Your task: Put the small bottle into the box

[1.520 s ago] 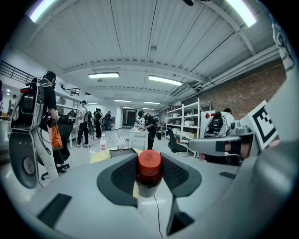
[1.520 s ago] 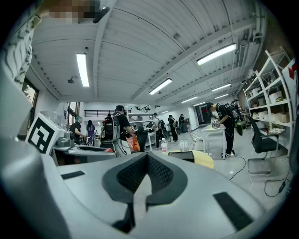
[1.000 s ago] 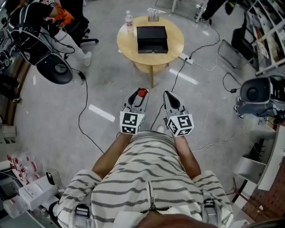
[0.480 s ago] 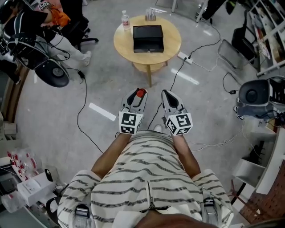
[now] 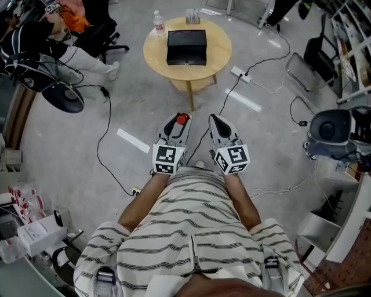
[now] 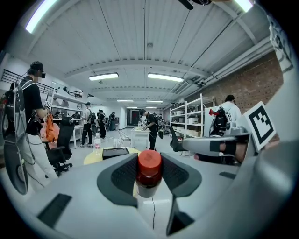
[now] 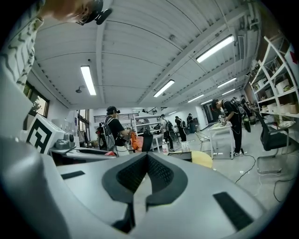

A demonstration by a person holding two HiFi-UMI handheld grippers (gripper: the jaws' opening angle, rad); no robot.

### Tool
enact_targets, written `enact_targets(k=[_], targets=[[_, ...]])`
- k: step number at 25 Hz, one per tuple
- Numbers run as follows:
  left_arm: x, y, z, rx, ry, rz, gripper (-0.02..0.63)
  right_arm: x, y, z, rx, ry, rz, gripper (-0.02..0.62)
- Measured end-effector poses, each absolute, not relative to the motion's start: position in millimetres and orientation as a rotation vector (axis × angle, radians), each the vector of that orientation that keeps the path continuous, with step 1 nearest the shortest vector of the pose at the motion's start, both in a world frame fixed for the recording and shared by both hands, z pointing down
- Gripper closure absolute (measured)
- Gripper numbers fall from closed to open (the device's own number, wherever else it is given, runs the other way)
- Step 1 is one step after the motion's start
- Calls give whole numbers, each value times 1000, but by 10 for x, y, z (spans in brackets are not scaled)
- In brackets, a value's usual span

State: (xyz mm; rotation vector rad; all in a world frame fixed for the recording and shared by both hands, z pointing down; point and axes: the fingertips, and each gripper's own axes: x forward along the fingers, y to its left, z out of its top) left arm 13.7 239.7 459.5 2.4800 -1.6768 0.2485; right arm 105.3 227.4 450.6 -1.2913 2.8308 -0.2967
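Note:
My left gripper (image 5: 181, 122) (image 6: 149, 175) is shut on a small bottle (image 6: 149, 176) with a red cap (image 5: 182, 119), held upright between the black pads. My right gripper (image 5: 216, 123) (image 7: 145, 177) is shut with nothing in it, its pads touching. Both are held close in front of my body, side by side. The black box (image 5: 186, 47) lies open on a round wooden table (image 5: 217, 46) some way ahead; in the left gripper view the box (image 6: 115, 152) shows small beyond the jaws.
A water bottle (image 5: 158, 23) and a small rack of clear tubes (image 5: 192, 16) stand on the table's far side. Cables (image 5: 105, 139) and a power strip (image 5: 239, 73) lie on the floor. An office chair and seated person (image 5: 52, 52) are at left, shelving (image 5: 342, 40) at right.
The table and box have slid up and left in the head view. Both grippers keep their pose and the left one still holds the bottle.

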Motion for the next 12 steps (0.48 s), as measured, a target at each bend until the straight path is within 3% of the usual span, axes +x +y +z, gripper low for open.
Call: enact_targets(k=[12], targets=[[179, 2158, 4687, 2451, -1689, 250, 448, 1104, 2028, 4585, -1268, 2855, -307, 577]])
